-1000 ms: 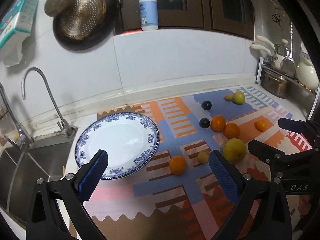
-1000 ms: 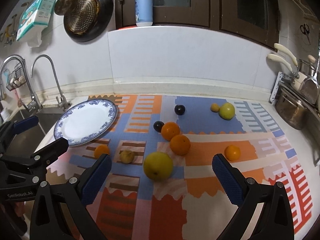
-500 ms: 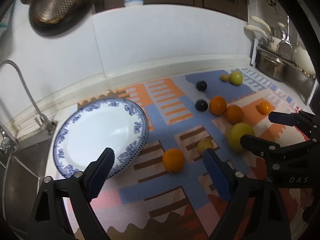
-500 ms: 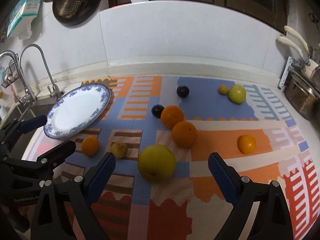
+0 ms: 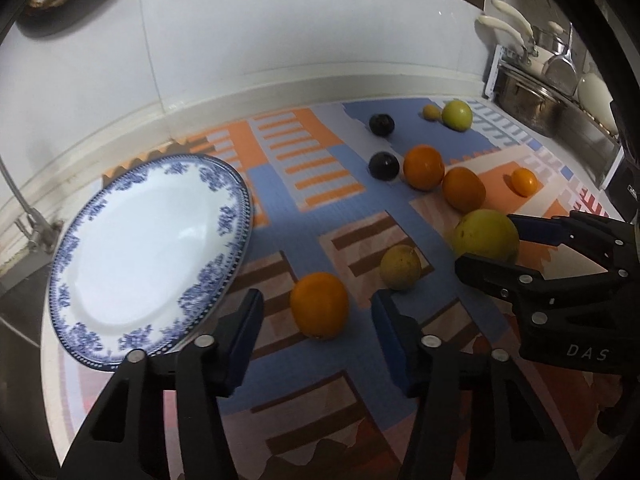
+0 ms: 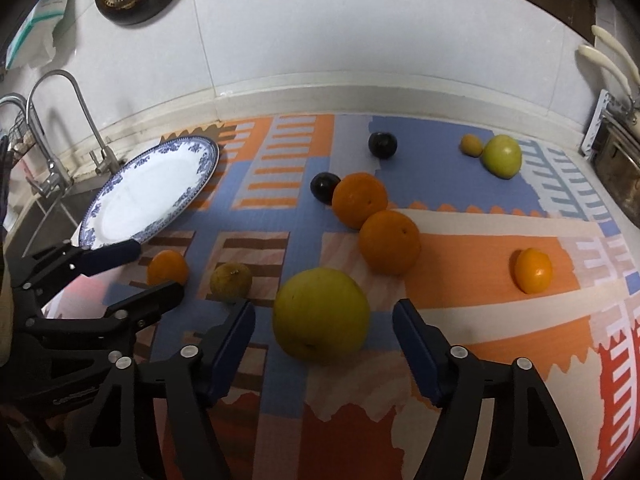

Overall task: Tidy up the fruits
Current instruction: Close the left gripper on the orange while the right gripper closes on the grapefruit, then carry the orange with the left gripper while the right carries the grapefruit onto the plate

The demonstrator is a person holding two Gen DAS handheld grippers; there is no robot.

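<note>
My left gripper (image 5: pixel 318 304) hangs low over the patterned mat, its jaws closing around a small orange (image 5: pixel 319 305); the pads stand clear of its sides. Just to its left lies an empty blue-rimmed white plate (image 5: pixel 148 240). My right gripper (image 6: pixel 324 312) is closing on a large yellow-green fruit (image 6: pixel 320 314), with gaps on both sides. A small brownish-yellow fruit (image 6: pixel 231 282) lies between the two. Farther back lie two oranges (image 6: pixel 389 242), two dark plums (image 6: pixel 325 187), a small orange (image 6: pixel 533 270) and a green fruit (image 6: pixel 502 156).
A sink with taps (image 6: pixel 52 176) borders the mat's left end. A steel pot (image 5: pixel 532 96) and utensils stand at the right end. The white tiled wall runs along the back. A tiny yellow fruit (image 6: pixel 471 145) touches the green one.
Both grippers have sunk toward the mat and come closer to the fruit. Their jaws have narrowed, the left around the small orange, the right around the big yellow-green fruit.
</note>
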